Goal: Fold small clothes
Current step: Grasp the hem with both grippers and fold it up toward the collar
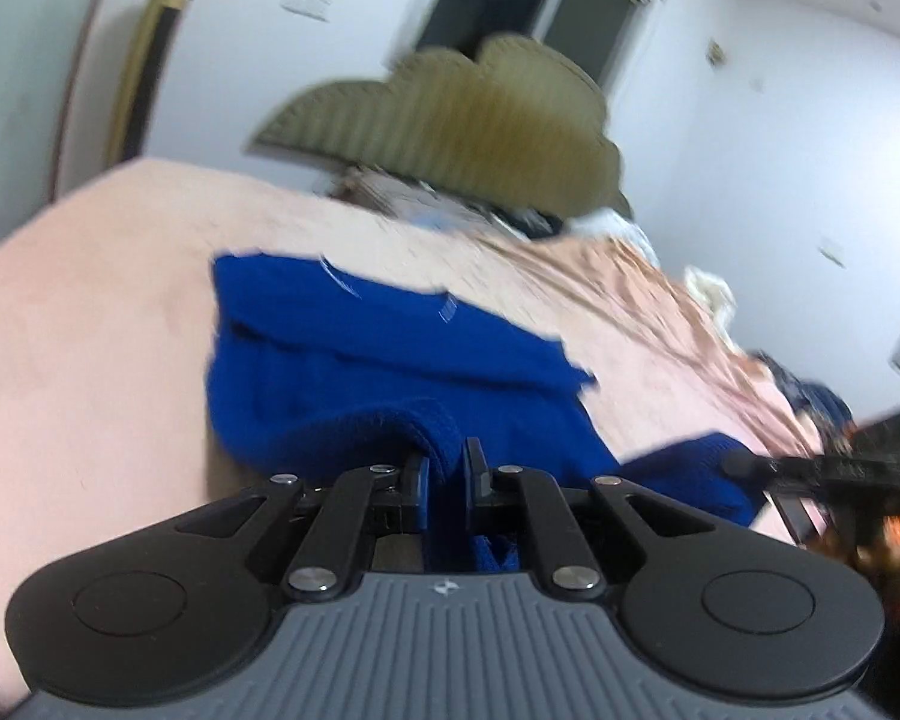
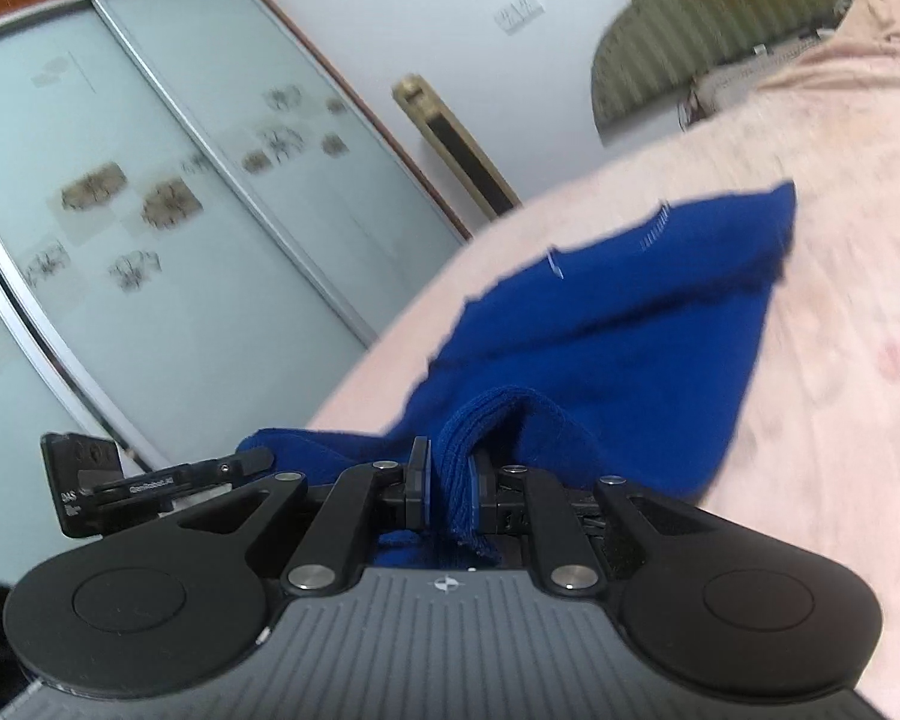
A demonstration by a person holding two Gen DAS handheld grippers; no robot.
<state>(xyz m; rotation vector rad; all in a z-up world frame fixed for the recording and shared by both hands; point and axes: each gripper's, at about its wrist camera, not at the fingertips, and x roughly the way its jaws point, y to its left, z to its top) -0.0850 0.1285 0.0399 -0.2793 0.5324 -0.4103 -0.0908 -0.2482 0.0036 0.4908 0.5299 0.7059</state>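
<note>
A small blue knit garment [image 1: 354, 360] lies on a pink bed cover [image 1: 90, 330], its near edge lifted at two spots. My left gripper [image 1: 447, 462] is shut on a bunched fold of that near edge, and blue cloth shows between its pads. In the right wrist view the same blue garment [image 2: 618, 324] stretches away over the bed, and my right gripper [image 2: 450, 468] is shut on a ribbed hem pinched between its pads. The right gripper [image 1: 744, 467] also reaches into the left wrist view at the far right, its tip at another blue corner.
An olive scalloped headboard [image 1: 462, 120] and cluttered bedding [image 1: 510, 216] stand at the far end of the bed. Frosted sliding wardrobe doors [image 2: 168, 192] run along the left in the right wrist view. A gold-framed object [image 2: 456, 144] leans on the white wall.
</note>
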